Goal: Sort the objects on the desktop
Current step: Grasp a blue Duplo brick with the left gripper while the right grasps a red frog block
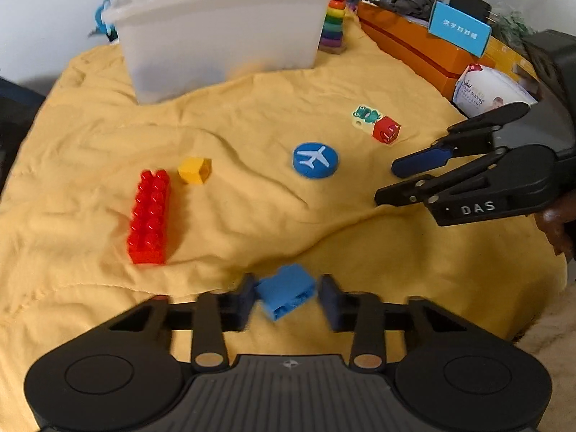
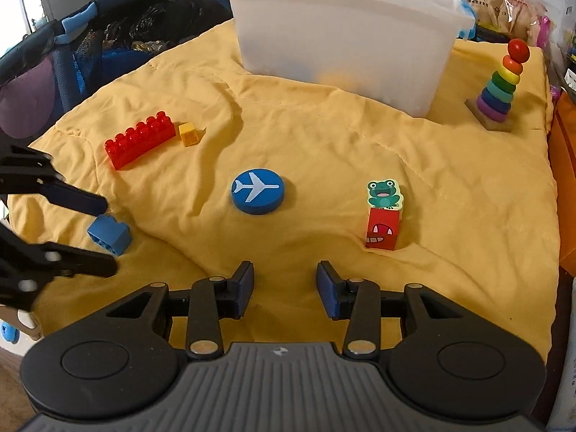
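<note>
Step in hand: picking up the first piece for the bin — the left claw (image 1: 286,297) was set around the blue brick (image 1: 286,291), low on the yellow cloth (image 1: 252,115). Brick sat tilted between the pads; a small gap showed on either side in the left wrist view, so the pads did not look pressed on it yet. Jaws narrow, not gripping.

Right claw (image 2: 285,284) hovered over bare cloth, jaws partly open, nothing between them. The red cube (image 2: 382,228) with the frog tile (image 2: 383,194) on top lay just ahead of it to the right; the plane disc (image 2: 257,196) was ahead, slightly left.

Next move, by my reading — close the left pads squarely on the brick, lift, carry to the white bin (image 1: 223,36) at the far edge. Tilted brick may slip or twist.

Red long brick (image 1: 149,217) and yellow cube (image 1: 194,170) lay well to the left, untouched.
</note>
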Action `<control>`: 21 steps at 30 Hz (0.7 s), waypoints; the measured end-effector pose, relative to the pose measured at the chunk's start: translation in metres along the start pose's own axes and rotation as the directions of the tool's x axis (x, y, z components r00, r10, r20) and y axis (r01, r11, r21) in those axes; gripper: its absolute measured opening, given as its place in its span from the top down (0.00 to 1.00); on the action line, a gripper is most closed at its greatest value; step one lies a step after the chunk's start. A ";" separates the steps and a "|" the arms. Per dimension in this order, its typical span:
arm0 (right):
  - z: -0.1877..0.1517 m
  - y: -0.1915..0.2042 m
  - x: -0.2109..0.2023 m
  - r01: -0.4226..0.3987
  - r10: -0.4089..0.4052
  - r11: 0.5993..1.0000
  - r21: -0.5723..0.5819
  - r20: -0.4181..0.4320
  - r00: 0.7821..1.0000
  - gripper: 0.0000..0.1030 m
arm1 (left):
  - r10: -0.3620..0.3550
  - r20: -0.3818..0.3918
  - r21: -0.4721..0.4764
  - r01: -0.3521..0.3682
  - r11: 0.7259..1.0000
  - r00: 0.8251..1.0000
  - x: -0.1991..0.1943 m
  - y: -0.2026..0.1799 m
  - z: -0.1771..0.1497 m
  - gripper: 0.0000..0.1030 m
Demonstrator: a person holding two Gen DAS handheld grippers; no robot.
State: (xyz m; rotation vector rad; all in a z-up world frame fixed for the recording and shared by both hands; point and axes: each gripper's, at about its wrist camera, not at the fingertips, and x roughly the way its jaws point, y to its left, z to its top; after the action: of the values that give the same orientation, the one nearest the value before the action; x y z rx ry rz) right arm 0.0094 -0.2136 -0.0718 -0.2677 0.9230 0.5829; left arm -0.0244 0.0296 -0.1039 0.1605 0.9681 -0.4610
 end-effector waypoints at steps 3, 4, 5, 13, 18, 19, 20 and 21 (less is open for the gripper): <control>-0.001 -0.001 -0.001 0.004 -0.004 1.000 0.007 0.000 1.000 0.59 | -0.011 0.007 -0.011 0.011 1.000 1.000 -0.002 0.001 0.001 0.62; -0.001 -0.002 -0.003 0.008 -0.008 1.000 0.013 0.006 1.000 0.59 | -0.012 0.014 -0.012 0.012 1.000 1.000 -0.004 0.002 0.003 0.62; 0.000 -0.005 -0.006 0.019 -0.020 1.000 0.025 0.018 1.000 0.59 | -0.015 0.030 -0.014 0.015 1.000 0.999 -0.006 0.002 0.007 0.62; 0.017 -0.039 -0.006 0.124 -0.136 0.981 0.152 0.070 0.988 0.59 | 0.024 0.115 0.024 -0.027 0.999 0.993 0.004 0.004 0.052 0.62; 0.021 -0.039 0.016 0.134 -0.138 0.981 0.140 0.021 0.990 0.63 | 0.079 0.062 0.065 -0.083 0.994 0.995 0.033 0.000 0.052 0.62; 0.020 -0.038 0.018 0.142 -0.146 0.981 0.134 0.015 0.989 0.69 | 0.080 0.057 0.062 -0.083 0.995 0.995 0.033 0.000 0.050 0.61; 0.020 -0.038 0.017 0.141 -0.145 0.981 0.134 0.021 0.989 0.70 | 0.074 0.056 0.059 -0.078 0.995 0.996 0.032 0.000 0.047 0.60; 0.019 -0.038 0.016 0.135 -0.140 0.982 0.135 0.022 0.990 0.74 | 0.071 0.056 0.053 -0.074 0.996 0.996 0.031 0.000 0.045 0.58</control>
State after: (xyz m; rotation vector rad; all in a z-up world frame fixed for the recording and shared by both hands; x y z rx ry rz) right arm 0.0517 -0.2306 -0.0743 -0.2001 0.9013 0.3952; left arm 0.0247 0.0055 -0.1037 0.2312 0.8936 -0.4233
